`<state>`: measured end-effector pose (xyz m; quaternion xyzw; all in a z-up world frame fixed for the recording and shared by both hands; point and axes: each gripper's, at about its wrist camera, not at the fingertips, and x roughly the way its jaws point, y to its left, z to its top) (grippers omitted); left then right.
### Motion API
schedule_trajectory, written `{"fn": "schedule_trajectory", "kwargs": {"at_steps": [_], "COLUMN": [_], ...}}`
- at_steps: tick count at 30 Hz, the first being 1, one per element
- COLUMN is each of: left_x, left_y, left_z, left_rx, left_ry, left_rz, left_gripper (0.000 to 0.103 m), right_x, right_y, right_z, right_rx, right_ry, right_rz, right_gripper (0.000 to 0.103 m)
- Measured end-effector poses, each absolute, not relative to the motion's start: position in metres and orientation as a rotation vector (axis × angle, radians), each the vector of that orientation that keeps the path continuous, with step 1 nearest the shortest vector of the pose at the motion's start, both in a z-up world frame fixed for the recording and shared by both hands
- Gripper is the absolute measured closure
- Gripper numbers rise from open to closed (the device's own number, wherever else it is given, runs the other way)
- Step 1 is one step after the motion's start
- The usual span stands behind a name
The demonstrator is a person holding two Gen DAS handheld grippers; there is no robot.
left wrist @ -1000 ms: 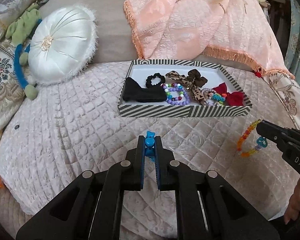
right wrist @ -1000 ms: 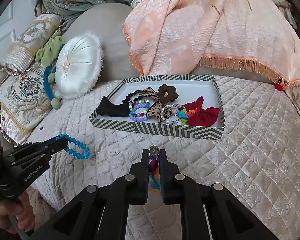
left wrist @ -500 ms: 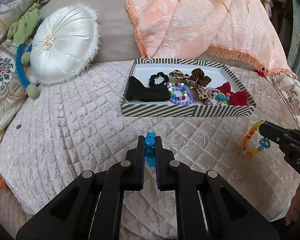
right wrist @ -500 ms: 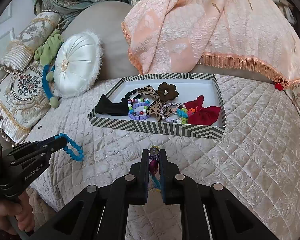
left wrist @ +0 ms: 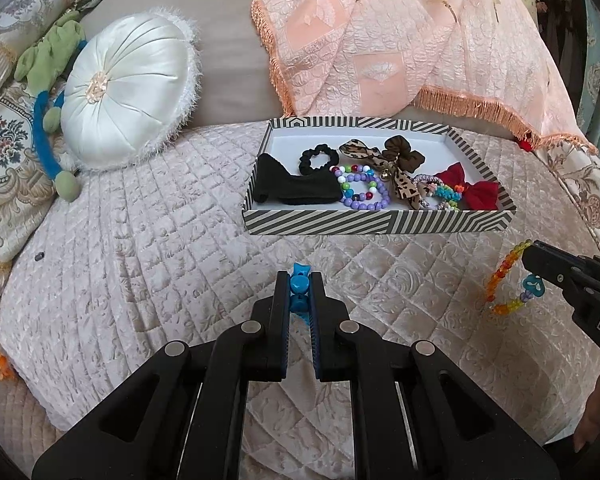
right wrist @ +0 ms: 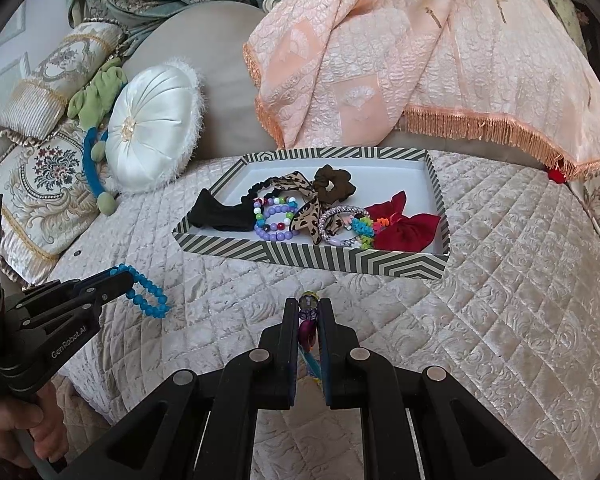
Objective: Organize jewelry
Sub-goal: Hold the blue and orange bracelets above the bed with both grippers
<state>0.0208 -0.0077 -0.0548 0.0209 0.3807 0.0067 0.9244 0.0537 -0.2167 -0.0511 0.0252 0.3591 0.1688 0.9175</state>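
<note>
Two grippers are each holding a bracelet above the bed, and both are held short of the striped tray.

At about 9 o'clock from the tray sits a round white pillow (left wrist: 130, 94) on the quilt (left wrist: 140, 240). Nothing to tidy shows there.

Next comes the left gripper (left wrist: 300, 280), at about 6 o'clock in its own view. Its jaws are pinched tight on a blue bead bracelet (right wrist: 148, 294). The loop hangs from the tips over the quilt, near the tray but not over it.

Then comes the striped tray (left wrist: 376, 228), at about 12 o'clock from both grippers. Lots of things are already inside: a black bow (left wrist: 292, 188), a purple bead bracelet (left wrist: 364, 192), a spotted bow (left wrist: 396, 176) and a red bow (left wrist: 472, 188). They lie in a heap and touch each other.

Last is the right gripper (right wrist: 310, 308). Its jaws are squeezed tight too, on an orange and yellow bead bracelet (left wrist: 508, 280) with a little blue charm. It hangs at about 4 o'clock from the tray, off to the side.

So I think most of the job is done. These two bracelets still have to go in the tray. I see no other loose jewelry on the quilt.
</note>
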Motion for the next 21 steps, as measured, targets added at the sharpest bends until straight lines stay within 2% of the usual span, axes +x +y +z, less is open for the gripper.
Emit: {"fn": "schedule_trajectory", "kwargs": {"at_steps": [21], "left_x": [0.0223], "left_y": [-0.0107], "left_z": [-0.0576], "left_rx": [0.042], "left_ry": [0.789], "left_rz": [0.01], "left_gripper": [0.096], "right_x": [0.0537], "right_y": [-0.215], "right_z": [-0.0479], "right_rx": [0.033], "right_ry": [0.735], "right_rz": [0.332], "right_gripper": [0.095]}}
